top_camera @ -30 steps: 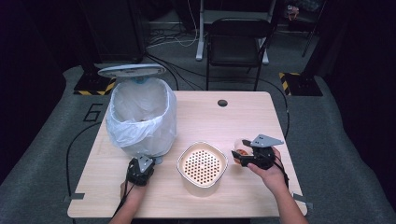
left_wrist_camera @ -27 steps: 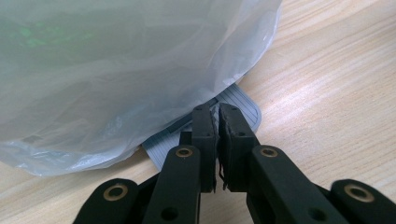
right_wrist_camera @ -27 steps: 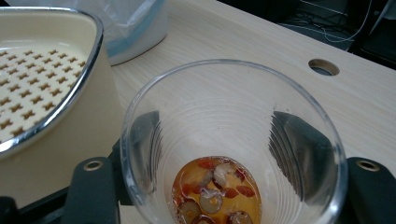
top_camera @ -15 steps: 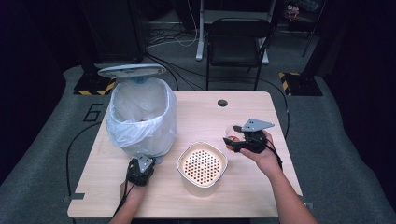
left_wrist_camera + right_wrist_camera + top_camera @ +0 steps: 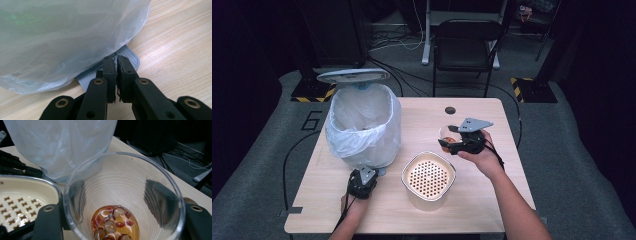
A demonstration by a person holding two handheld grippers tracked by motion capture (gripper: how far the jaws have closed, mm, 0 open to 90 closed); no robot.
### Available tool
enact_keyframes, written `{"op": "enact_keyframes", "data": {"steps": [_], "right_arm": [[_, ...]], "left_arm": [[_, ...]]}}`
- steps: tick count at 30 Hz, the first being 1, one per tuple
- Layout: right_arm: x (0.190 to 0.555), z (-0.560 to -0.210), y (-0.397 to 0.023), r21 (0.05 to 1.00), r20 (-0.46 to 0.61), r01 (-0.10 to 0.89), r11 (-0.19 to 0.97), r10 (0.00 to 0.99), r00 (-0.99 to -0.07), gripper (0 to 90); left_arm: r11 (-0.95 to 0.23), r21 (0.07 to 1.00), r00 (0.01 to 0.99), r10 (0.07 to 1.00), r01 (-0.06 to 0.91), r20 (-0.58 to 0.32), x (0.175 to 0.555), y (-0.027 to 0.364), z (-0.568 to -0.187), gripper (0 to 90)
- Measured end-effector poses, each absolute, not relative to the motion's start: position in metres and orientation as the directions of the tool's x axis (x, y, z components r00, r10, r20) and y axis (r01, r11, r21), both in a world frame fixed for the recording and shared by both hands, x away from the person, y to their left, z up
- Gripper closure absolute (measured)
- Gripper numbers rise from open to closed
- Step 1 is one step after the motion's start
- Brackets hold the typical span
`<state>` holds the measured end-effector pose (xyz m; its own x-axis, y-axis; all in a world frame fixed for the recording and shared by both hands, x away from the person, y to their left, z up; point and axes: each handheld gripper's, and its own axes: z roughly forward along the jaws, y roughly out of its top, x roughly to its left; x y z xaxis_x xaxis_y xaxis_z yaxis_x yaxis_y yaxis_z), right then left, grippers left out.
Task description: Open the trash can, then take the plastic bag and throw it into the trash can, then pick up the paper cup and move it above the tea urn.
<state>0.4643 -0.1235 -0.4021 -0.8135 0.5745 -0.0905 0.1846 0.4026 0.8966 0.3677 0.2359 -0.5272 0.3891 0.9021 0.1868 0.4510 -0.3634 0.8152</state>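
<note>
My right gripper (image 5: 454, 143) is shut on a clear plastic cup (image 5: 125, 182) and holds it above the table, right of the middle. Amber liquid with sliced fruit bits (image 5: 113, 223) lies in the cup's bottom. In the right gripper view the cup tilts toward the bin's white bag (image 5: 62, 142). My left gripper (image 5: 362, 181) is shut, with nothing between its jaws. Its tips (image 5: 115, 60) rest on the bin's grey ribbed pedal (image 5: 130, 56). The bin (image 5: 362, 127) stands at the table's left with its lid (image 5: 353, 76) raised.
A cream strainer bowl (image 5: 428, 176) with a perforated insert sits near the table's front edge, between my hands. A dark round hole (image 5: 450, 110) marks the table's back. Beyond the table stand a black chair (image 5: 467, 45) and floor cables.
My right hand has lifted the cup off the table's right front and carried it up and leftward, toward the middle. The left gripper has stayed on the pedal.
</note>
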Motion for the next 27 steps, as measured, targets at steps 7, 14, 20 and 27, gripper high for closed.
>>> {"op": "enact_keyframes", "data": {"steps": [7,14,20,27], "right_arm": [[0.465,-0.393,-0.111,0.904,-0.124,0.129,0.408,0.539,-0.833,33.8],[0.464,-0.387,-0.103,0.895,-0.181,0.061,0.443,0.484,-0.856,34.0],[0.464,-0.385,-0.099,0.892,-0.203,0.027,0.452,0.452,-0.868,34.2],[0.460,-0.385,-0.094,0.876,-0.260,-0.033,0.482,0.412,-0.873,34.4]], "left_arm": [[-0.362,0.815,0.390,0.902,0.452,0.185,0.368,0.236,-0.527,85.3],[-0.361,0.813,0.393,0.902,0.457,0.180,0.367,0.236,-0.527,85.3],[-0.364,0.816,0.389,0.902,0.450,0.188,0.368,0.235,-0.528,85.3],[-0.360,0.815,0.389,0.903,0.454,0.182,0.367,0.235,-0.528,85.3]]}}
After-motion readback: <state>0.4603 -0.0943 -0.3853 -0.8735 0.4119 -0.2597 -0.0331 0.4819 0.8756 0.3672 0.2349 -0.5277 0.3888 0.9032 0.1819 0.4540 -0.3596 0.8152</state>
